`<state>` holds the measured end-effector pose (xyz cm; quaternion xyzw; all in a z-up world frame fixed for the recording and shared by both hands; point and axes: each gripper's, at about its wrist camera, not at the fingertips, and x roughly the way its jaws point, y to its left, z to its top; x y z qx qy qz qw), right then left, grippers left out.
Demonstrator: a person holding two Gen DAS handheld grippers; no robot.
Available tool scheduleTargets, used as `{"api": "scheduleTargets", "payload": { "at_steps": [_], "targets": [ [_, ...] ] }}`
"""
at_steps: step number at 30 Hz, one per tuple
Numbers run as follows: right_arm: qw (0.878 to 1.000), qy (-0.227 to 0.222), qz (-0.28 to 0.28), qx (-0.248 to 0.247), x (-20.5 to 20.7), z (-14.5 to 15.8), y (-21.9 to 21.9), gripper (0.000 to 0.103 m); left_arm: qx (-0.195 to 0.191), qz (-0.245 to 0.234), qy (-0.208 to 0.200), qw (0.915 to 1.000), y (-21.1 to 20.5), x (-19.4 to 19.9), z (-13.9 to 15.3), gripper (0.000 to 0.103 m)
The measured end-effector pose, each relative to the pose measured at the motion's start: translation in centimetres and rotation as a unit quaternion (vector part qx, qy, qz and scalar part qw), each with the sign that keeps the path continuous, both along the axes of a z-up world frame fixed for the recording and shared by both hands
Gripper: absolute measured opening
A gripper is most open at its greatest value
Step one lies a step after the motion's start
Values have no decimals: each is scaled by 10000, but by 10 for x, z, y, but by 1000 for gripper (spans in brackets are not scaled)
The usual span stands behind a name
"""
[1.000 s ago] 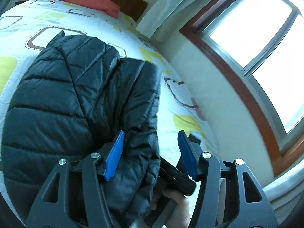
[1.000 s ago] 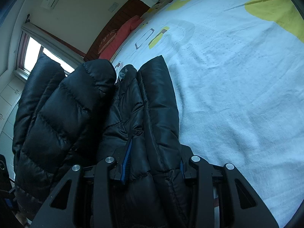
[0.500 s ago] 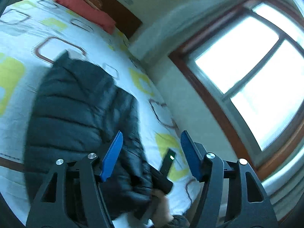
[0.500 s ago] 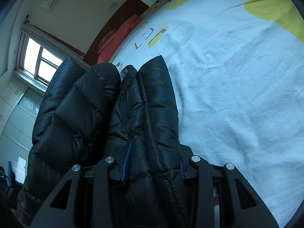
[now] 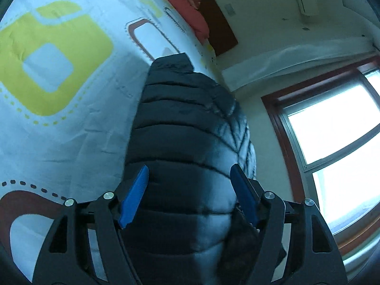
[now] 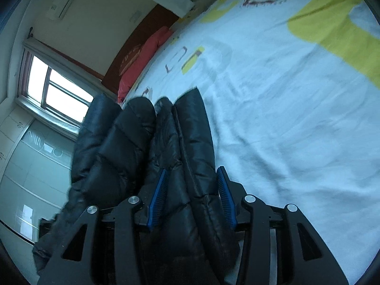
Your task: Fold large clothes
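Observation:
A black quilted puffer jacket (image 5: 190, 142) lies on the bed, stretching away from me in the left wrist view. My left gripper (image 5: 190, 194) is open, its blue pads wide apart above the jacket's near part, touching nothing. In the right wrist view the jacket (image 6: 133, 142) is bunched in thick folds. My right gripper (image 6: 192, 194) has its blue pads on either side of a fold of the jacket, a little apart from the fabric, so it is open around the fold.
The bed sheet (image 5: 59, 95) is white with yellow and brown squares. A red pillow (image 5: 185, 7) and dark headboard (image 5: 213, 21) are at the far end. A window (image 5: 332, 130) and wall are to the right. Cabinets (image 6: 28, 166) show in the right wrist view.
My left gripper swung left and now looks down the length of the jacket. My right gripper's pads have spread apart, letting go of the jacket fold.

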<state>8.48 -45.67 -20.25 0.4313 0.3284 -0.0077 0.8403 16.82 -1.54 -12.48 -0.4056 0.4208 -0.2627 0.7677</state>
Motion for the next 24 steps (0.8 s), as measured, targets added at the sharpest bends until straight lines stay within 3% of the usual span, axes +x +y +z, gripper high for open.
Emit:
{"api": "scheduleTargets", "payload": {
  "at_steps": [2,4,11,19,20,21,22,24],
  "targets": [
    [9999,-143,-60,71,-7,10,-4,44,-38,-2,16,10000,3,2,-4,71],
    [9994,-277,-108,181,-10,20,-5,56,-29,16,31,10000,2,4,-5,73],
    [9948,-649,329,707,3,40,18,63,34,33,-20,10000,0,7,-2,77],
    [9942,-428,831,533,26,40,61,64,184,-22,56,9998,-4,5,-8,77],
    [9950,-306,876,374,30,39,65,58,201,-26,50,9998,-5,5,-8,77],
    [9949,-224,946,280,31,38,66,35,221,-31,36,9997,-6,5,-8,77],
    [9948,-184,974,251,28,37,66,23,229,-40,28,9997,-6,5,-8,77],
    [9951,-159,937,277,26,36,62,16,193,-79,26,9998,-7,5,-8,77]
  ]
}}
